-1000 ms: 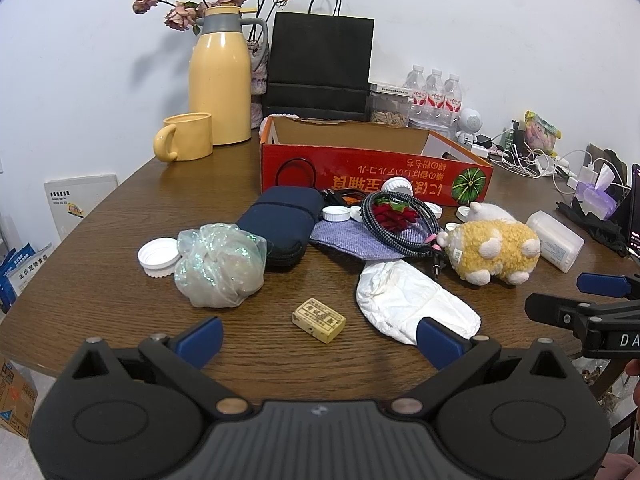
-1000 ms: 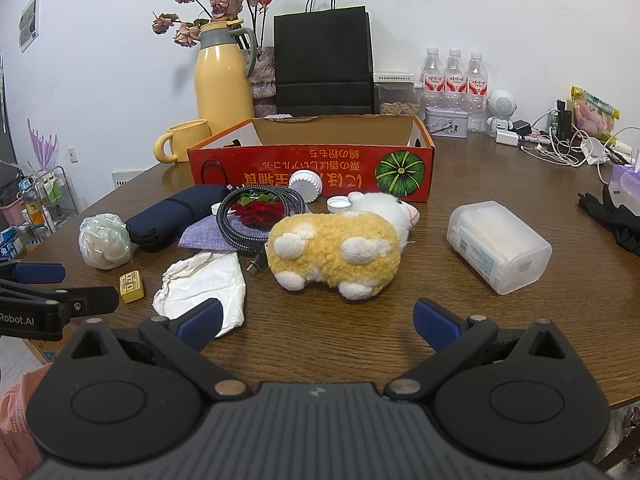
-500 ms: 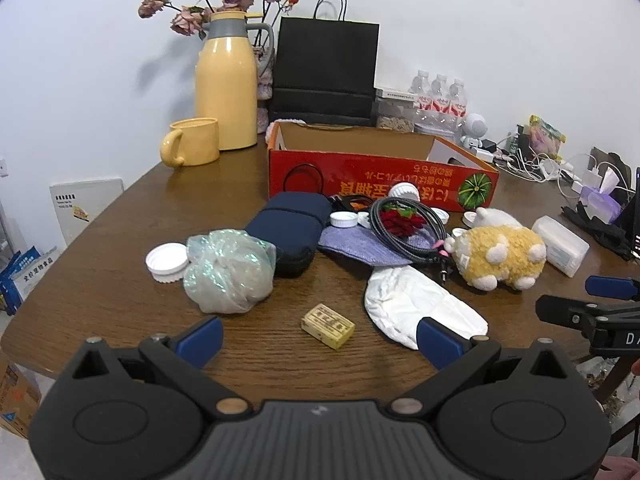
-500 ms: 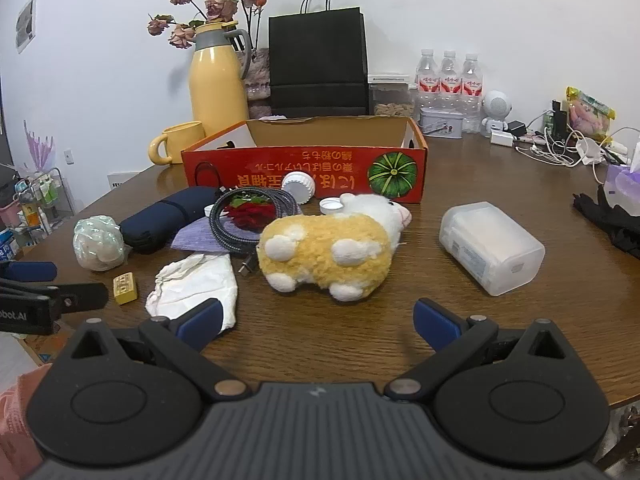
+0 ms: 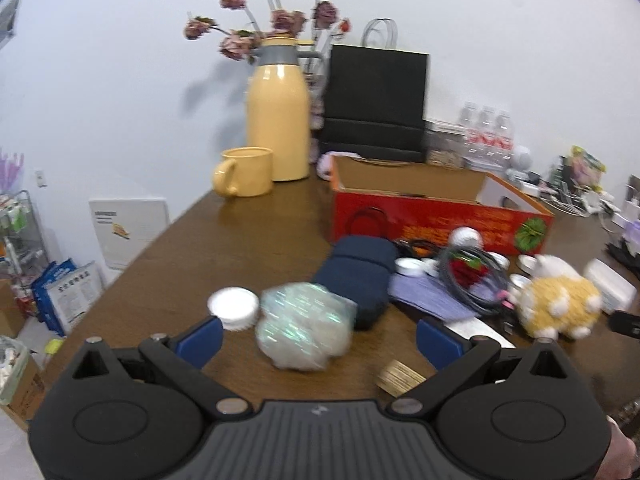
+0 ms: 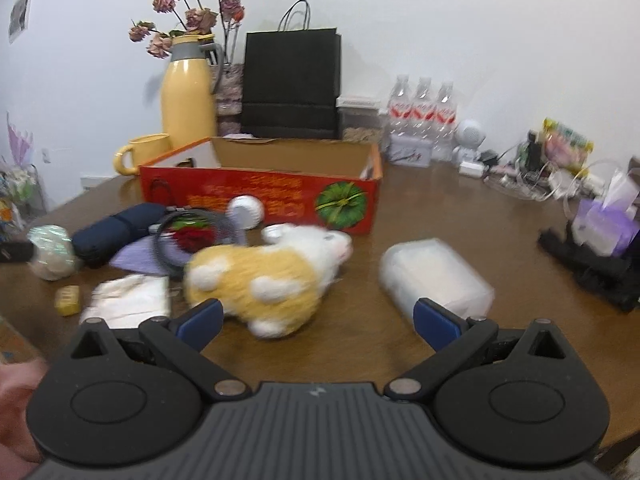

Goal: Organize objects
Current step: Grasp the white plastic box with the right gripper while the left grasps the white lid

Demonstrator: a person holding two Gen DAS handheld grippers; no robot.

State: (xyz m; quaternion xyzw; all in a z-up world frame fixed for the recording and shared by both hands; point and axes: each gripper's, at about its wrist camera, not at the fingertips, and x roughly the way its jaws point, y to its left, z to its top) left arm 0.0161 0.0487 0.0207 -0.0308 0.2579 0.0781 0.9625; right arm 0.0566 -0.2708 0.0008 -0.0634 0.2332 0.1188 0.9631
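Observation:
My left gripper (image 5: 318, 338) is open, and a shiny crumpled plastic bundle (image 5: 304, 326) lies on the table just ahead between its blue pads. A white lid (image 5: 234, 307) sits by the left pad; a small yellow block (image 5: 400, 377) lies near the right one. My right gripper (image 6: 318, 320) is open too, facing a yellow-and-white plush toy (image 6: 260, 276) and a clear plastic box (image 6: 436, 278). Behind stands an open red cardboard box (image 6: 260, 196). A navy pouch (image 5: 356, 276), coiled cable (image 5: 468, 276) and white cloth (image 6: 128, 300) lie scattered before it.
A yellow jug (image 5: 278, 120) with dried flowers, a yellow mug (image 5: 244, 172) and a black paper bag (image 5: 376, 104) stand at the back. Water bottles (image 6: 424, 112), cables and a tissue pack (image 6: 608, 220) crowd the right side. The table's left edge (image 5: 132, 264) drops to floor clutter.
Both grippers moved forward over the table. The plastic bundle now sits between the left pads, and the plush toy is closer to the right gripper. Both views are motion-blurred.

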